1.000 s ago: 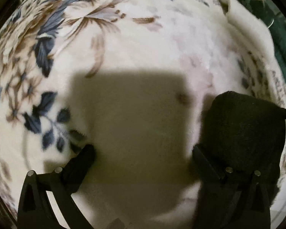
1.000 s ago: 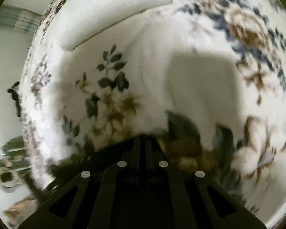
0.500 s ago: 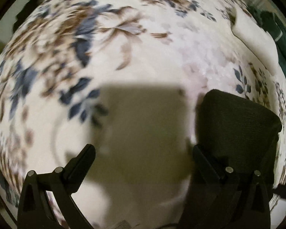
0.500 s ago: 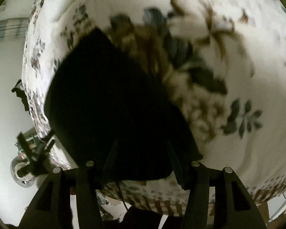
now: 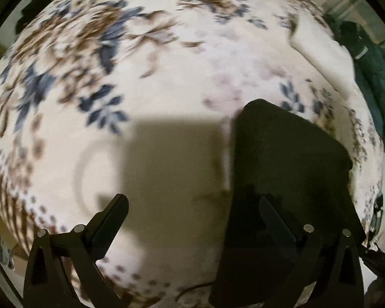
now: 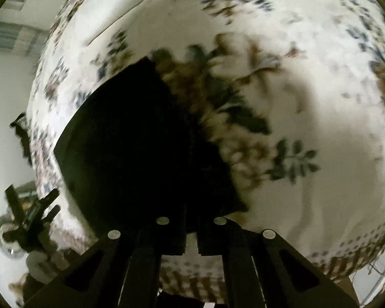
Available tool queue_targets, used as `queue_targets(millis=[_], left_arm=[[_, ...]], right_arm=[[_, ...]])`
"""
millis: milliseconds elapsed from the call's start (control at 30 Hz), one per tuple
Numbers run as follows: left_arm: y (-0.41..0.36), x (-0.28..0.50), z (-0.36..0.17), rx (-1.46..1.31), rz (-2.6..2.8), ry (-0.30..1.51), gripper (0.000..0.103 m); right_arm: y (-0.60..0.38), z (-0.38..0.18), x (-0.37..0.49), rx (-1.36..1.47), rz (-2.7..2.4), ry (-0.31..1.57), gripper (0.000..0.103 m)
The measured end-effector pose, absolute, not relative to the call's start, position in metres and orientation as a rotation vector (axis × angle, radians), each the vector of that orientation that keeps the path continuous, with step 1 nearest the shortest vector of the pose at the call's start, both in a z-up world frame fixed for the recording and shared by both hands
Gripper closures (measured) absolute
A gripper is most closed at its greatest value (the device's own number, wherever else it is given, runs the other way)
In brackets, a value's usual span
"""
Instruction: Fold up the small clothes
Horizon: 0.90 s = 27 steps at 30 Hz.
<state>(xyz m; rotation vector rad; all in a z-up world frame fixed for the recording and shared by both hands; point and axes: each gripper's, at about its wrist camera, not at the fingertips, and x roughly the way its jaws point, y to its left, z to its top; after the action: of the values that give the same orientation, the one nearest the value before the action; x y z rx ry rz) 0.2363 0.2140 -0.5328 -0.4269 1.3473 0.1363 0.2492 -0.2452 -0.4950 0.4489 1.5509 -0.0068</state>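
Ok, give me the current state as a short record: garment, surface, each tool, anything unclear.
garment: black cloth, lying flat on the bedspread near its edge
surface: floral bedspread, cream with blue and brown flowers
left tool: left tool open, fingers wide apart; right finger overlaps the cloth's near edge in view
right tool: right tool nearly closed at the cloth's near edge
unclear: whether the right tool pinches the cloth; both views are motion-blurred
background: dark green fabric beyond the bed
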Motion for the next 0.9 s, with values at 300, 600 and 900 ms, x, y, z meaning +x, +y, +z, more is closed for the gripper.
queue_targets(millis=[300,600,900], left_arm=[[0.201,0.293,-0.562,-0.566,0.016,1.340,0.000],[0.194,0.326,-0.565,-0.627,-0.108,1.223,0.067],[0.199,0.327,-0.570,-0.695,-0.125,1.184,0.081]], right_arm=[[-0.274,-0.550,0.273,0.518,-0.047,1.726,0.084],[-0.269,-0.532,0.375,0.534,0.150,1.458,0.038],[-0.232,-0.537,0.426,0.484,0.191,1.316,0.100]])
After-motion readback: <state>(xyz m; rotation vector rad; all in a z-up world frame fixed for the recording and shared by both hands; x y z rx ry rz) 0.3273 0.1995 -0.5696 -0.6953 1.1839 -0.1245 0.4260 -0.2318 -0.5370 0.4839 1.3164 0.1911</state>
